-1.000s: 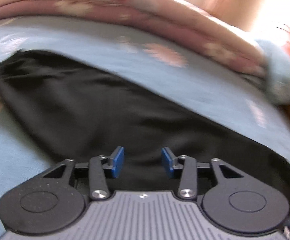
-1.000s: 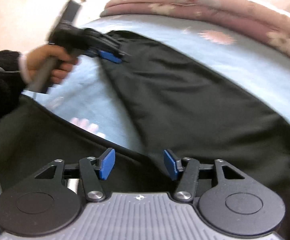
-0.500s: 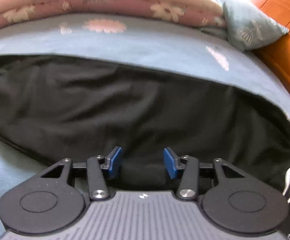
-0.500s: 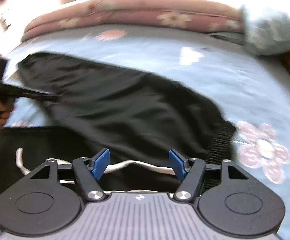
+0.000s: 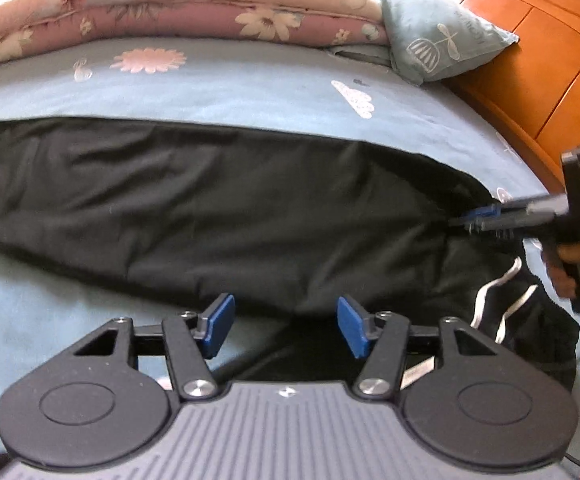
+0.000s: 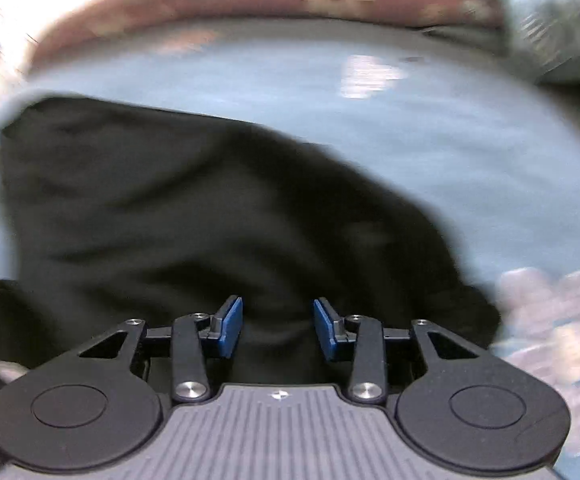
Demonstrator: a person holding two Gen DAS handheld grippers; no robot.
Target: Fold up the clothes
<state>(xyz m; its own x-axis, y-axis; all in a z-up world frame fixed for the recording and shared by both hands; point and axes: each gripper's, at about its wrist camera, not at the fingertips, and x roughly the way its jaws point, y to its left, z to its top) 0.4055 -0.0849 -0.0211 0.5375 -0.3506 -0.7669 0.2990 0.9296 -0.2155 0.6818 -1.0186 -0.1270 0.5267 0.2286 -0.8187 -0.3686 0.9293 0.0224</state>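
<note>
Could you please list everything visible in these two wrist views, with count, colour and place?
trousers: one, black, spread across the bed, waist end at the right of the left wrist view.
drawstring: two white ends, at the trousers' waist.
sheet: one, light blue with pink flowers, covering the bed.
quilt: one, pink floral, folded along the far edge.
pillow: one, pale blue, far right corner.
headboard: one, orange wood, at the right.
left gripper: black with blue pads, jaws open and just widened, nothing gripped.
right gripper: same build, jaws just narrowed, black cloth between them; grip unclear.
hand: one, holding the right gripper.
</note>
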